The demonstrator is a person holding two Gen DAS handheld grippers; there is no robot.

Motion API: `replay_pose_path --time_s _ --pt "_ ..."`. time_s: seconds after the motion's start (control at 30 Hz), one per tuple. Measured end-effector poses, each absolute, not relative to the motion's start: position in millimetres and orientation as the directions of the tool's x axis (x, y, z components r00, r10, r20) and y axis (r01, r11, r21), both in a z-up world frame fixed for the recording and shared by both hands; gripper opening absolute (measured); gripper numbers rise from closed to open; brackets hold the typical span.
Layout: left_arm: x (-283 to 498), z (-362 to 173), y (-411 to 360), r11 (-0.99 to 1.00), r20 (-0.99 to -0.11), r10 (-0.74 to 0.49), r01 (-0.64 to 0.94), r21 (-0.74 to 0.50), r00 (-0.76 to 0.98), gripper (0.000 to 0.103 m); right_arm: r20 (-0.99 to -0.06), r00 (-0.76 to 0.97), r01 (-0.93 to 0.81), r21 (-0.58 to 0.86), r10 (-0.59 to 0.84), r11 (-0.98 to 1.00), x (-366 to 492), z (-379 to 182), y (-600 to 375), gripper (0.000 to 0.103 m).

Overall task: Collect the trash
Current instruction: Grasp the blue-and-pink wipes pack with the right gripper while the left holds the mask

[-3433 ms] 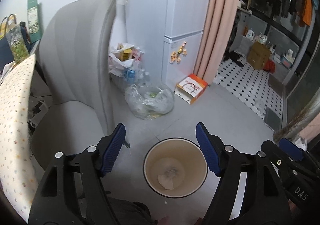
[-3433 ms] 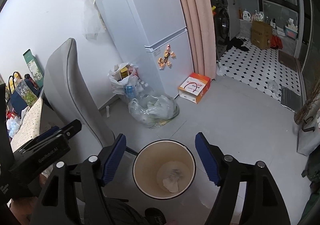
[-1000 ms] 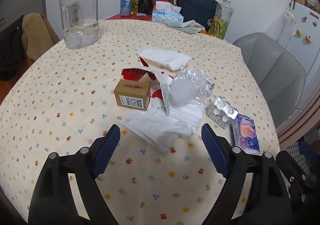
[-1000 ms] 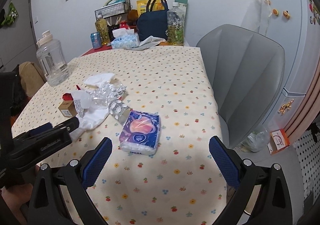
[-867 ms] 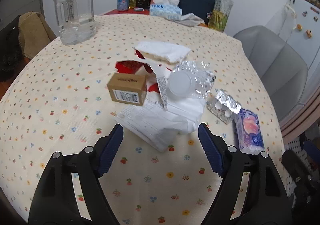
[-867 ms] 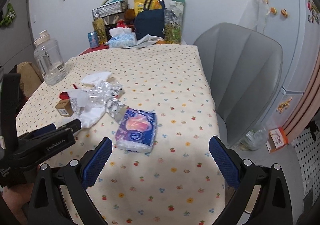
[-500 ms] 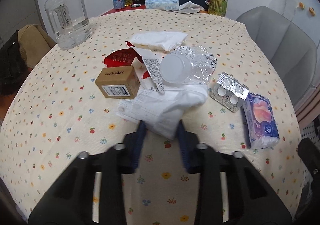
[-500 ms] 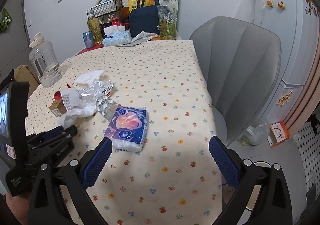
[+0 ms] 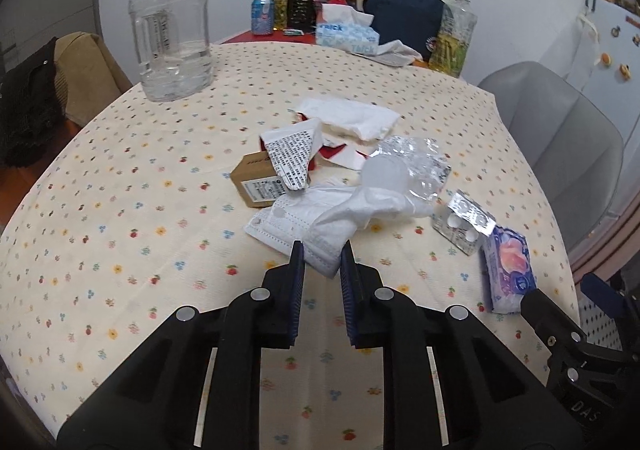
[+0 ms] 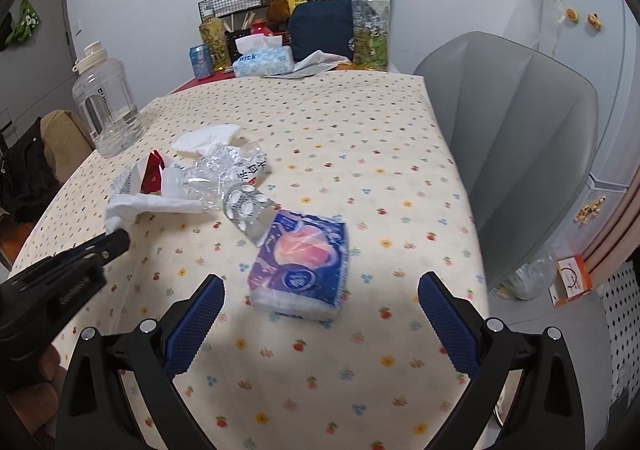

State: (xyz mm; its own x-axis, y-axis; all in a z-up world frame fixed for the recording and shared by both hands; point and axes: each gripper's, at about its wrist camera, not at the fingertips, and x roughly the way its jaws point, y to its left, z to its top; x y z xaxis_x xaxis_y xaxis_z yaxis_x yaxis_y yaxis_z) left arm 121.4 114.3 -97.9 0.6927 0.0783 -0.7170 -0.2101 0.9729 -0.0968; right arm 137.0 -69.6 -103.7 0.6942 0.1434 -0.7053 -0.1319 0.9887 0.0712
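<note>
1. Left gripper (image 9: 322,262) closing on the face mask (image 9: 296,226) corner (pads nearly pinching), on the table (image 9: 120,210).
2. Right gripper (image 10: 320,314), jaws wide, hovers before the tissue pack (image 10: 300,262).
3. Advice: secure the fold before lifting clear of the box (image 9: 260,186).

My left hand-held gripper (image 9: 322,260), matt black plastic with ribbed blue pads, is closing on a soft white face mask (image 9: 298,224) of pleated fabric. The desk (image 9: 120,210) wears a matt flowered cloth. Beside lie crinkled glossy clear plastic (image 9: 416,170), a shiny foil pill strip (image 9: 466,220) and a plain brown cardboard box (image 9: 258,186).
</note>
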Motion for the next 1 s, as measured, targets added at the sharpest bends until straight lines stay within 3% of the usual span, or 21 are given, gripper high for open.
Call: replay_pose_path --time_s 0.73,0.83,0.9,1.0 --pt "133.2 -114.7 111.2 0.973 -0.744 0.093 -0.219 -0.073 0.662 0.018 -0.779 0.611 -0.156 0.054 0.139 0.986 163.1 -132.5 -52.1 0.088" --pt "132.3 -115.0 111.8 0.972 -0.745 0.09 -0.22 -0.078 0.661 0.018 -0.782 0.61 -0.159 0.042 0.132 0.986 163.7 -133.2 -50.1 0.069" --pt "130.0 -114.3 111.3 0.973 -0.743 0.089 -0.218 -0.078 0.664 0.018 -0.775 0.616 -0.173 0.039 0.139 0.984 160.0 -131.3 -49.6 0.051" --pt "126.3 -111.6 108.8 0.974 -0.736 0.083 -0.211 -0.083 0.672 0.018 -0.77 0.619 -0.181 0.054 0.156 0.982 153.6 -126.4 -52.6 0.041"
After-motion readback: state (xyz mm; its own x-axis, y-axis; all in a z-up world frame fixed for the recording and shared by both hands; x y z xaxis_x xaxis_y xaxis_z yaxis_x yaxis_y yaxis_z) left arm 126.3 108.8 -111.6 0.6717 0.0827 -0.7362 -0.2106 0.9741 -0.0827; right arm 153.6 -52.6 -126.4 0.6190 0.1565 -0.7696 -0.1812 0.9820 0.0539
